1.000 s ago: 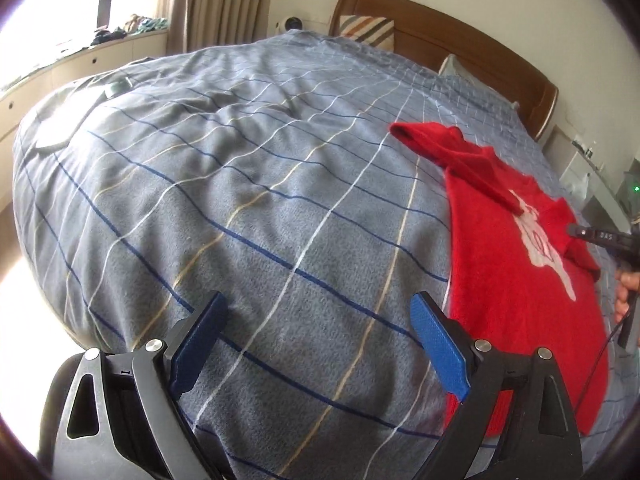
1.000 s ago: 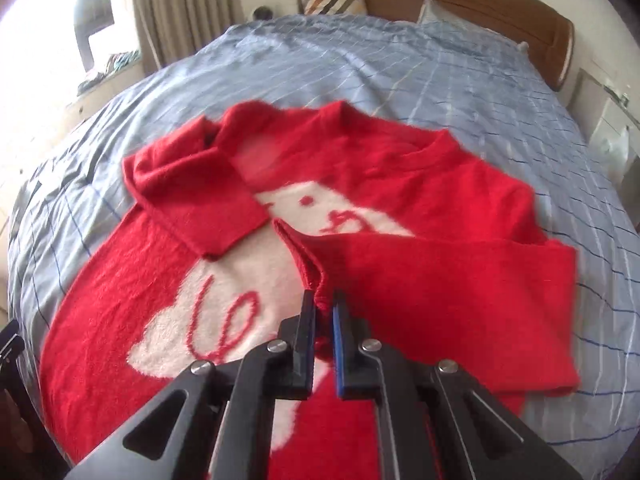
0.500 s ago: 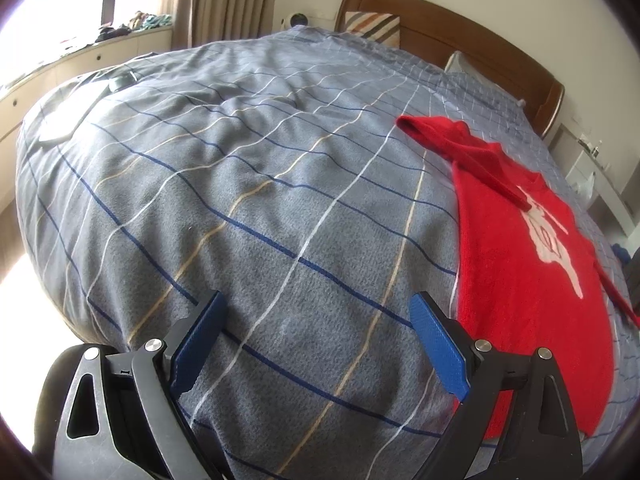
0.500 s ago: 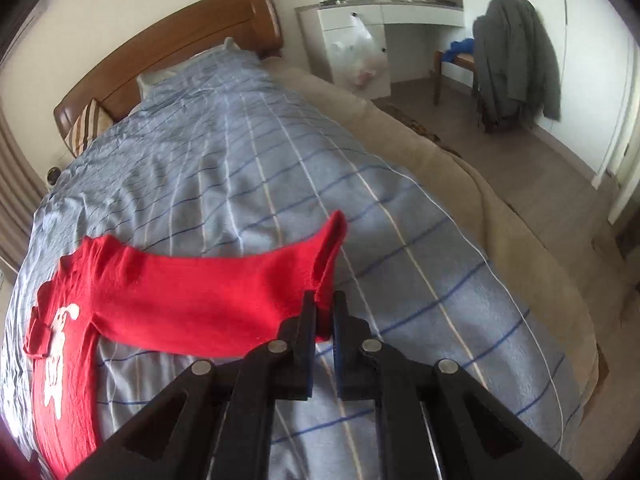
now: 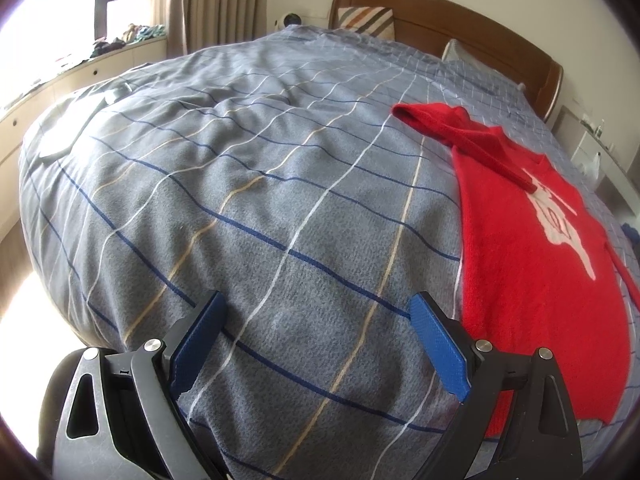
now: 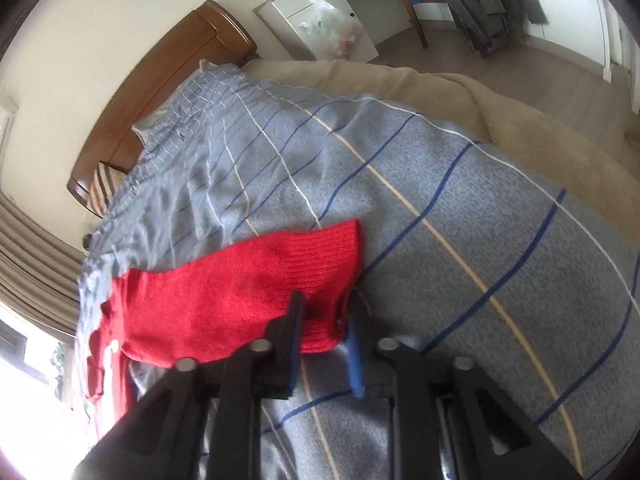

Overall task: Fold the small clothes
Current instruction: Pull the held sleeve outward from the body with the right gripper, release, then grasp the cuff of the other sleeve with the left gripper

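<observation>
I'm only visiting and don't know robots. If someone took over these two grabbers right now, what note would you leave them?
Left gripper: jaws wide open, empty, over the checked bedspread beside the red sweater.
Right gripper: jaws closed on the sleeve cuff, sleeve stretched out sideways.
Done: sweater lies flat; far sleeve is folded across the chest.
Left: fold the held sleeve in, then fold the body.
</observation>
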Demonstrator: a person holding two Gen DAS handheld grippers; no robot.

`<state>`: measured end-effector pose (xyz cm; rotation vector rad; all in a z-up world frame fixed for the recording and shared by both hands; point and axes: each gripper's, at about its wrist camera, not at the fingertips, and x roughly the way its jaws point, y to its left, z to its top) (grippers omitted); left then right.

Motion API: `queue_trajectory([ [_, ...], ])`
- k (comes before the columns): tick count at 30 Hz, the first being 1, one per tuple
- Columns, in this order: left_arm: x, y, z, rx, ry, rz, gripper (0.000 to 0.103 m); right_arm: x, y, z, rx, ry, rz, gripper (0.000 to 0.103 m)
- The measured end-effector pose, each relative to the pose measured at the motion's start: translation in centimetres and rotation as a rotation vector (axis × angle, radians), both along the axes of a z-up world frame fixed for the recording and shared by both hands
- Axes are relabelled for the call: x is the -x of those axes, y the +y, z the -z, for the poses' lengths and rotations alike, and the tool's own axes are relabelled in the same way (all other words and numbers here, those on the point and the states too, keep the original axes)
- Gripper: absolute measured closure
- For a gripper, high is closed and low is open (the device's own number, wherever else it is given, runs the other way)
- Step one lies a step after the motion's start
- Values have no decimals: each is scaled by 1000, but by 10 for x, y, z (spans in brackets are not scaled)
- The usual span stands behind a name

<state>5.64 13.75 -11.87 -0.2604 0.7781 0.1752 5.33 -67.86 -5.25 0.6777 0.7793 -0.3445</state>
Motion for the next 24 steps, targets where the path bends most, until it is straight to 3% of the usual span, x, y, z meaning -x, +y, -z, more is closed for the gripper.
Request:
queue_trajectory([
  [6, -1, 1, 1, 7, 5, 2, 9, -3, 7, 5, 174, 113, 40, 101],
  [12, -1, -1, -8, -11, 21, 36, 9, 13, 4, 9, 171, 64, 5, 96],
  [14, 3, -1, -27, -40, -8, 76, 9, 22, 7, 0, 197, 70, 2, 74],
  [15, 4, -2, -40, -81, -35, 95, 9, 29, 12, -7, 244, 83, 3, 65],
  [16, 4, -4, -55, -130, -69, 117, 8, 36, 21, -16, 313, 90, -1, 49],
  [17, 2, -7, -71, -170, -105, 143, 8, 46, 32, -26, 395, 88, -4, 41],
  [19, -13, -19, -104, -225, -170, 224, 4, 66, 58, -43, 524, 66, -19, 39],
  [22, -53, -64, -137, -300, -205, 432, 4, 82, 101, -58, 541, 9, -121, 36],
  [24, -78, -108, -142, -348, -209, 625, 4, 86, 132, -60, 503, -39, -194, 35],
])
